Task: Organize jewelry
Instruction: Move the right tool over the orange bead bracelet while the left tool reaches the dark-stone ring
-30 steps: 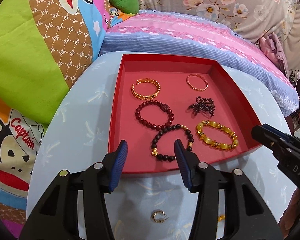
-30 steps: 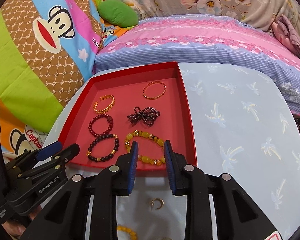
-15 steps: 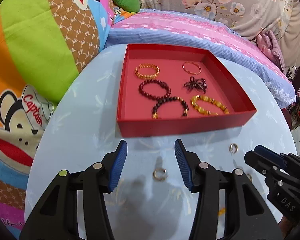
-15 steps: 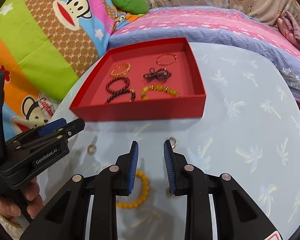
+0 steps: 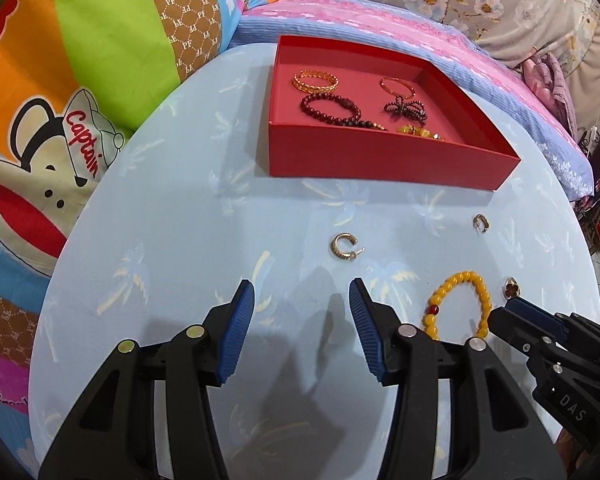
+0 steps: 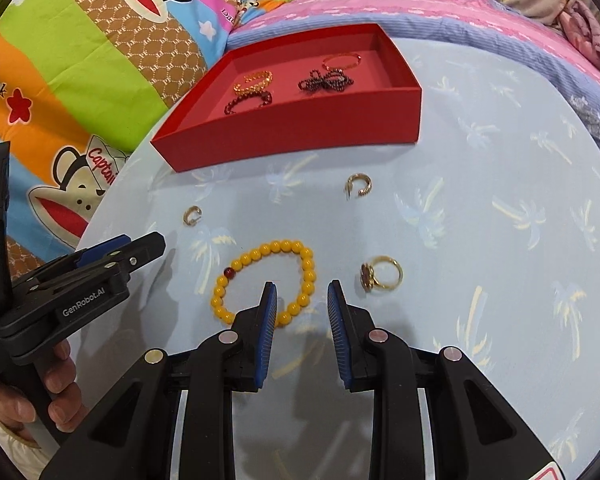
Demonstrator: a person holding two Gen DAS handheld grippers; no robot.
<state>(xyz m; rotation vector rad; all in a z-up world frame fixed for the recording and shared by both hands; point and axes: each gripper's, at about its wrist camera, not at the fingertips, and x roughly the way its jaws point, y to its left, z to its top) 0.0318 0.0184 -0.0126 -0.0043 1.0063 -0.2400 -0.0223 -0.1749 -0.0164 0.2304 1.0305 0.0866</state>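
Note:
A red tray (image 5: 380,160) (image 6: 300,136) at the table's far side holds several bracelets. On the blue tablecloth in front of it lie a yellow bead bracelet (image 6: 306,260) (image 5: 456,280), a gold ring with a dark top (image 6: 382,274) (image 5: 511,282) and two gold hoop earrings (image 6: 358,185) (image 6: 192,215) (image 5: 343,246) (image 5: 480,223). My right gripper (image 6: 302,290) is open and empty, its left finger over the yellow bracelet's near edge. My left gripper (image 5: 302,294) is open and empty, a little short of one hoop earring.
The round table (image 6: 500,208) is ringed by a cartoon-print cushion (image 5: 80,92) on the left and a pink and blue striped bedcover (image 5: 380,24) behind. The left gripper shows in the right wrist view (image 6: 140,248), the right gripper in the left wrist view (image 5: 512,316).
Both grippers have pulled back from the red tray toward the near side of the table. The loose bracelet, ring and earrings have come into view ahead of them.

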